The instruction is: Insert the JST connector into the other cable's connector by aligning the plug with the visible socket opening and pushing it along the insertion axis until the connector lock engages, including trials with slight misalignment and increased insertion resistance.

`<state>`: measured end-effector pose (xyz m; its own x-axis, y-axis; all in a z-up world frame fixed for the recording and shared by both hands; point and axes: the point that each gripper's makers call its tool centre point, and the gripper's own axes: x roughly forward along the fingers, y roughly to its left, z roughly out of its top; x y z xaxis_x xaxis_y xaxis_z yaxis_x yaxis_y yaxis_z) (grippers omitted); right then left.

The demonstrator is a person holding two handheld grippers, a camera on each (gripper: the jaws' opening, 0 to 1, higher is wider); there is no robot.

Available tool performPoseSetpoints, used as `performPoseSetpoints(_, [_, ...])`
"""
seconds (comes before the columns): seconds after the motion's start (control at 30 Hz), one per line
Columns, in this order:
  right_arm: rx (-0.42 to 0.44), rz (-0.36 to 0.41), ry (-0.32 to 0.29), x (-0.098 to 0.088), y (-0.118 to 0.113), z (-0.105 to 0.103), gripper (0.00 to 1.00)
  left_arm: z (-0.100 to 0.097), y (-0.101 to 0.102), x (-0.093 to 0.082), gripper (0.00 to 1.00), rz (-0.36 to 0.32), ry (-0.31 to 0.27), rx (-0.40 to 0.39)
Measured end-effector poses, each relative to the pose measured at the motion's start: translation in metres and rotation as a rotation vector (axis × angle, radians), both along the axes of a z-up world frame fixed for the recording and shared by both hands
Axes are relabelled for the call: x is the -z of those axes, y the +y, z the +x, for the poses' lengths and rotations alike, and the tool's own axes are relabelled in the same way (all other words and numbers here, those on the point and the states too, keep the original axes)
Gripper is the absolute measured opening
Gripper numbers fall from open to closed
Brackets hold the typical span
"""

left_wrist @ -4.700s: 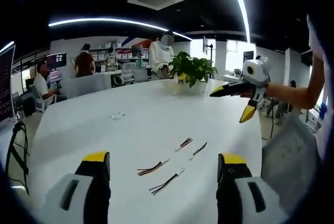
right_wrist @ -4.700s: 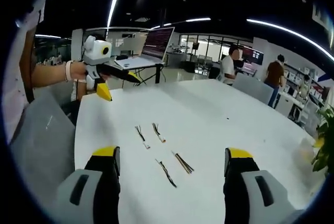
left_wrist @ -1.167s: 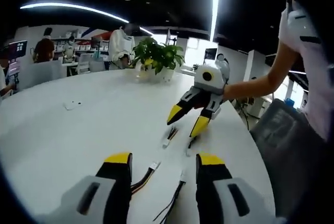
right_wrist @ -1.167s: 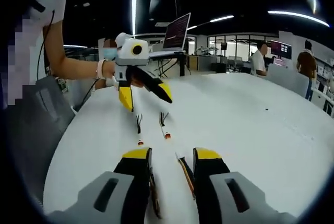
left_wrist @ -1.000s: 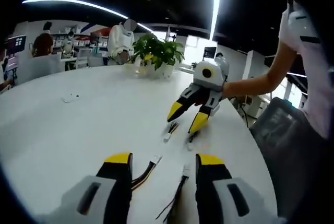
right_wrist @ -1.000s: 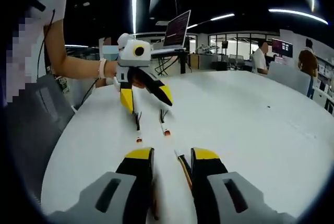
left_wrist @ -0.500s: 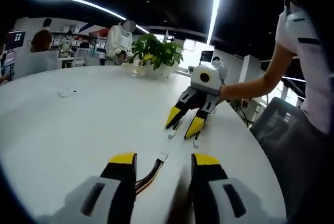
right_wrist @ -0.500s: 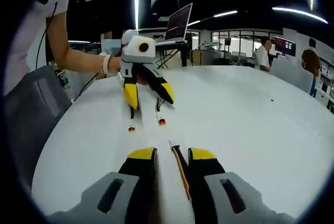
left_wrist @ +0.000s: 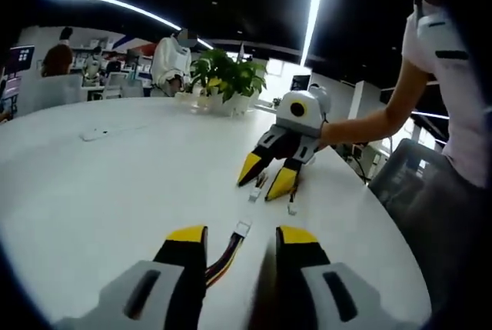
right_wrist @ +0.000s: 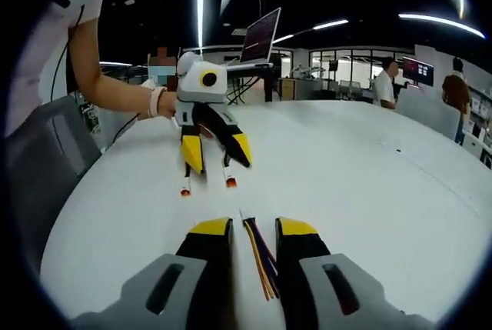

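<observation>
Between right hand-held gripper (right_wrist: 246, 230) jaws: cable (right_wrist: 257, 257)

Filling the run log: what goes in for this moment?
phase: grasp | left tongs: around cable | right tongs: around wire bundle | mated: no

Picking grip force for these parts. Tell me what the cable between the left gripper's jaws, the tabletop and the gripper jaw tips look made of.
Cable: coloured plastic-insulated wires ending in a white, probably moulded plastic connector. Tabletop: white, smooth, faintly glossy, likely laminate; the base material can't be told. Left gripper jaw tips: yellow caps on black bodies, matte, apparently plastic or rubber.
</observation>
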<state>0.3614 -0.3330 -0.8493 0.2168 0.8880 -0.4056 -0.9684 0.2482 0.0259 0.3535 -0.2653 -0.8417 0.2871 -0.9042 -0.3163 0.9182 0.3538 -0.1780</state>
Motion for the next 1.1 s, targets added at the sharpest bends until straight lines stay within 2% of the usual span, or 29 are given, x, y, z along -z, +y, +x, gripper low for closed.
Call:
performPoseSetpoints(0.07, [0.002,0.005,-0.006,0.0,-0.001,0.002,0.17,0.0,0.0,0.001,0.22,-0.007,-0.012,0.0])
performPoseSetpoints(0.23, [0.017,0.018,-0.001,0.0,-0.001,0.005,0.14,0.001,0.0,0.0,0.21,-0.036,-0.034,-0.009])
performPoseSetpoints(0.57, [0.017,0.025,-0.011,-0.001,0.003,0.004,0.15,0.008,0.002,0.001,0.12,-0.01,-0.101,-0.015])
performPoseSetpoints(0.73, [0.03,0.035,-0.023,-0.001,0.003,0.007,0.14,0.008,0.0,0.0,0.11,-0.003,-0.128,-0.01])
performPoseSetpoints(0.87, [0.053,0.042,-0.024,-0.001,0.003,0.01,0.09,0.008,-0.002,0.001,0.09,0.006,-0.153,0.0])
performPoseSetpoints(1.0, [0.063,0.049,-0.029,0.001,0.002,0.011,0.08,0.007,-0.004,0.002,0.02,0.008,-0.167,0.016])
performPoseSetpoints(1.1, [0.072,0.052,-0.027,0.001,0.002,0.014,0.05,0.007,-0.004,0.0,0.02,0.008,-0.17,0.015])
